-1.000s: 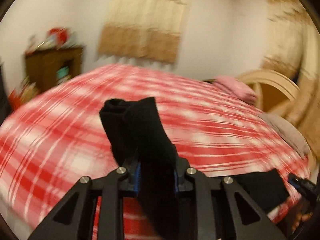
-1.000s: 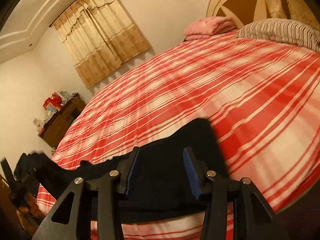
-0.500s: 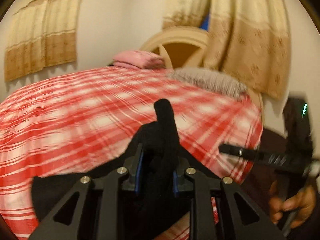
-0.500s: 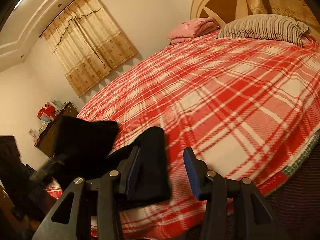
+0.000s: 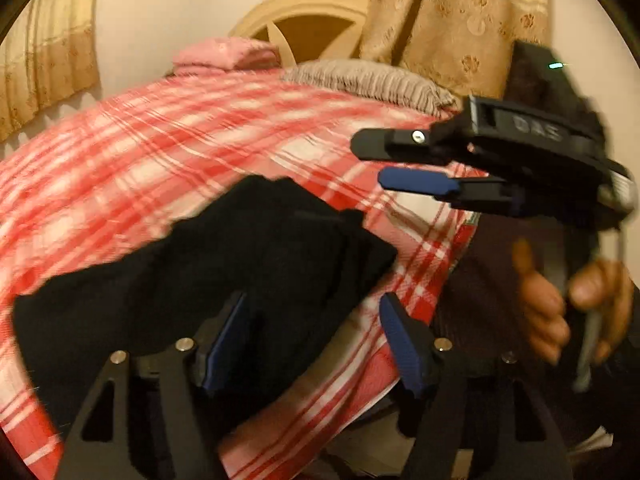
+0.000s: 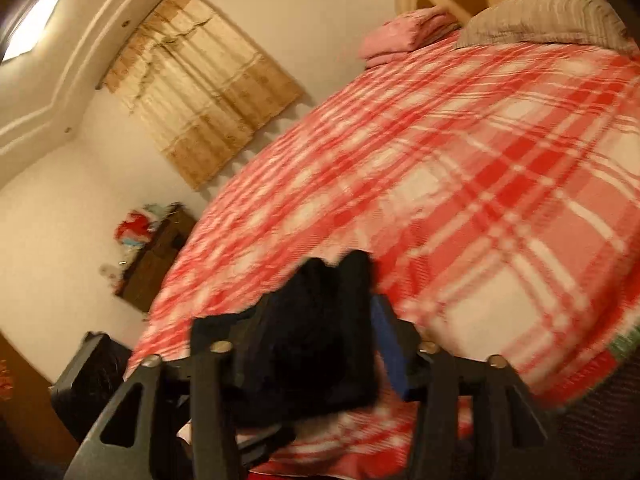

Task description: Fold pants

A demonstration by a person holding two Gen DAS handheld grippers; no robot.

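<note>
The black pants (image 5: pixel 240 264) lie bunched and folded over on the red-and-white checked bedspread (image 5: pixel 140 148), near the bed's front edge. My left gripper (image 5: pixel 312 312) hangs just over them, its jaws opening. The cloth lies under and between the blue pads (image 5: pixel 400 344), which do not press it. My right gripper (image 5: pixel 380 164) hovers to the right, held by a hand (image 5: pixel 548 308); its jaws are opening with nothing pinched. In the right wrist view the pants (image 6: pixel 320 344) fill the gap ahead of the right gripper (image 6: pixel 300 320) and hide its left pad.
A grey striped pillow (image 5: pixel 368 80), a folded pink cloth (image 5: pixel 224 56) and a round headboard (image 5: pixel 304 20) are at the bed's far end. A wooden cabinet (image 6: pixel 156 260) stands by the curtained wall (image 6: pixel 200 92). The bed's edge (image 5: pixel 452 248) drops off to the right.
My left gripper was shut on a pants leg, carried it right across the bed onto the rest, and has let go. My right gripper's jaws have widened.
</note>
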